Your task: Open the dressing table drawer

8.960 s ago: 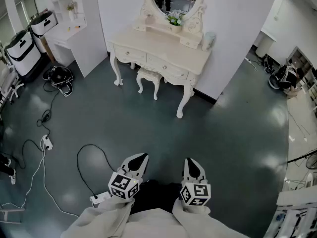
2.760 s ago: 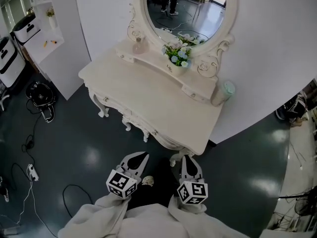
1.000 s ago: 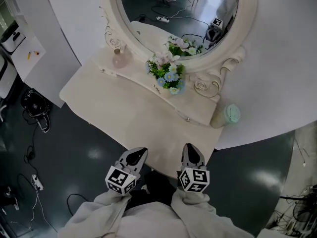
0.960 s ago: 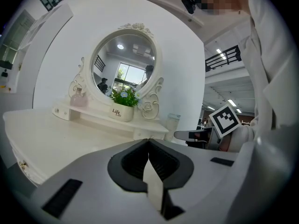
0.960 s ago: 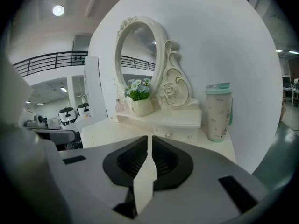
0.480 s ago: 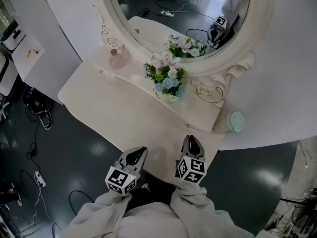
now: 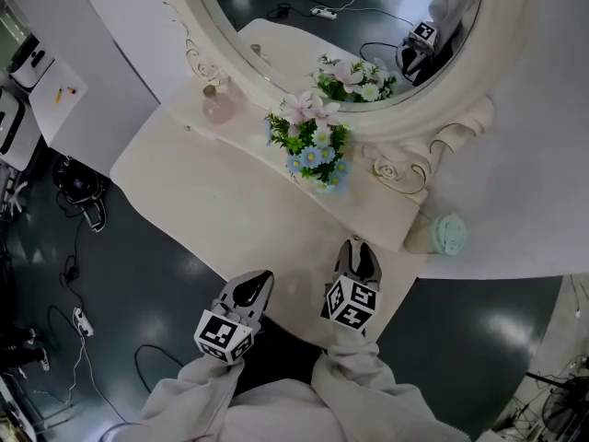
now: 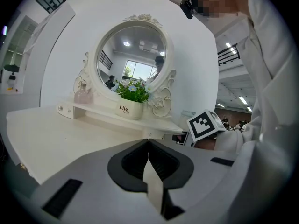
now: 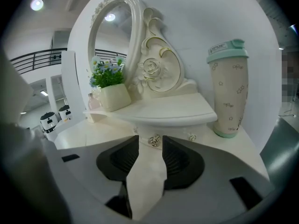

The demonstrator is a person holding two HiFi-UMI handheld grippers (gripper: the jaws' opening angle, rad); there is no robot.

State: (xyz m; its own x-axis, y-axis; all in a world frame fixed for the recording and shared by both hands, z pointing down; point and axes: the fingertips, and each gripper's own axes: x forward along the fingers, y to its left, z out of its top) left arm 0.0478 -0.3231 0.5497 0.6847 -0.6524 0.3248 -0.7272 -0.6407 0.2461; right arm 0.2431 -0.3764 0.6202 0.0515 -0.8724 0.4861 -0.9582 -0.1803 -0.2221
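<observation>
The cream dressing table [image 7: 221,212] carries a raised shelf [image 7: 382,217] under an oval mirror [image 7: 340,26]. Small drawers sit in that shelf. In the right gripper view a metal knob [image 9: 153,141] on the drawer front [image 9: 174,131] lies right at the tips of my right gripper [image 9: 150,138], whose jaws are opening; the pads do not press on it. A second knob [image 9: 190,137] is just to its right. From the head view my right gripper [image 7: 357,247] reaches the shelf's right end and hides the knob. My left gripper [image 7: 258,280] [image 8: 148,141] hovers shut over the table's front edge, holding nothing.
A flower pot [image 7: 313,147] stands mid-shelf and a pink bottle [image 7: 217,107] at its left end. A mint-lidded tumbler [image 7: 448,233] [image 9: 227,90] stands right of the drawer. Cables [image 7: 74,274] and a black device [image 7: 81,190] lie on the dark floor at left.
My right gripper has moved forward and down to the shelf's right end and its jaws have parted. The left gripper has crept forward a little, still shut.
</observation>
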